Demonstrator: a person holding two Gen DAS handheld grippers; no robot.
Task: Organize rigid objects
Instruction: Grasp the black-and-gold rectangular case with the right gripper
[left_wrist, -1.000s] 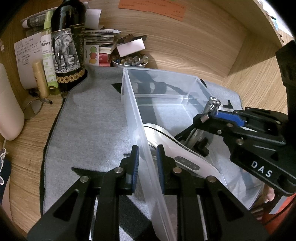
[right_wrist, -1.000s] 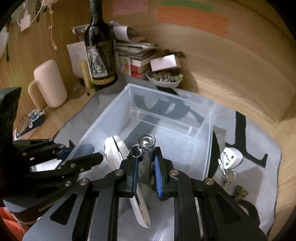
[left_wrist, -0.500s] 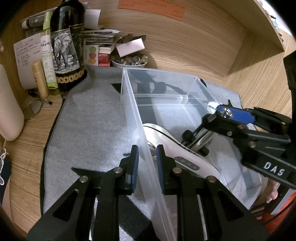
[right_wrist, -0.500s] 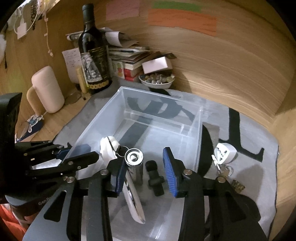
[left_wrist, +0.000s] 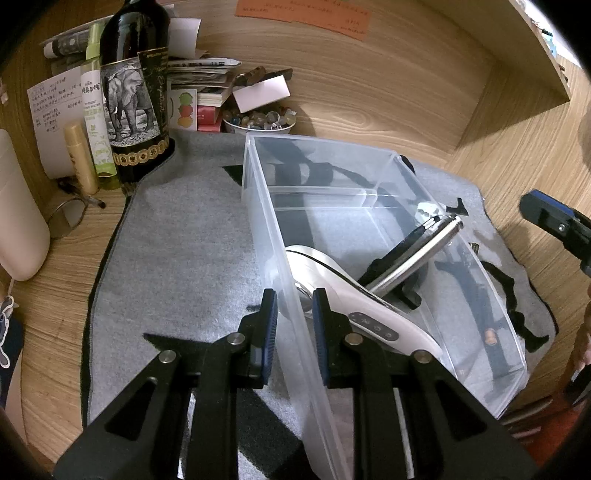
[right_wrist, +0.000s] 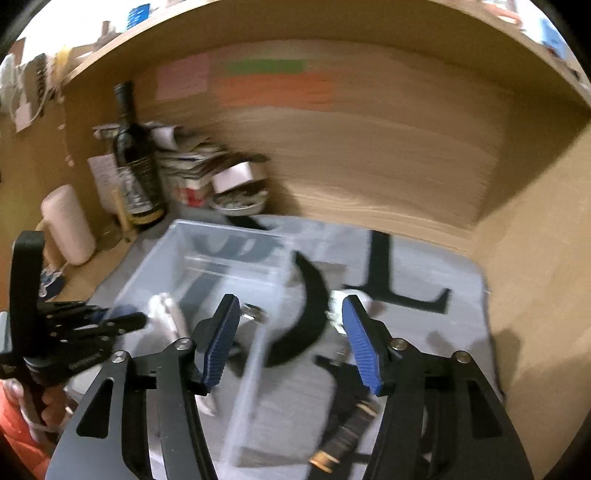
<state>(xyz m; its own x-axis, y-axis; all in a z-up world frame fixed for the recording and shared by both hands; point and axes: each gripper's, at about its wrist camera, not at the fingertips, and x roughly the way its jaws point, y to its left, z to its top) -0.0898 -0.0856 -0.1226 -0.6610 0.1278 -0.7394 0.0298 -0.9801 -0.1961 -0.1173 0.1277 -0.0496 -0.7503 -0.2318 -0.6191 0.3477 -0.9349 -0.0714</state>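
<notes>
Released since a second ago, one steel flask (left_wrist: 413, 258) now leans inside the single clear bin (left_wrist: 373, 173) beside one white device (left_wrist: 362, 299). Right gripper (right_wrist: 291, 332), jaws just opening, stands wide and empty right of the bin; left gripper (left_wrist: 293, 325) pinches its near-left wall.

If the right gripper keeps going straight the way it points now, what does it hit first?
Probably the gray mat just right of the bin, near the black curved print. The right gripper is open and empty. Blur leaves depth uncertain.
</notes>
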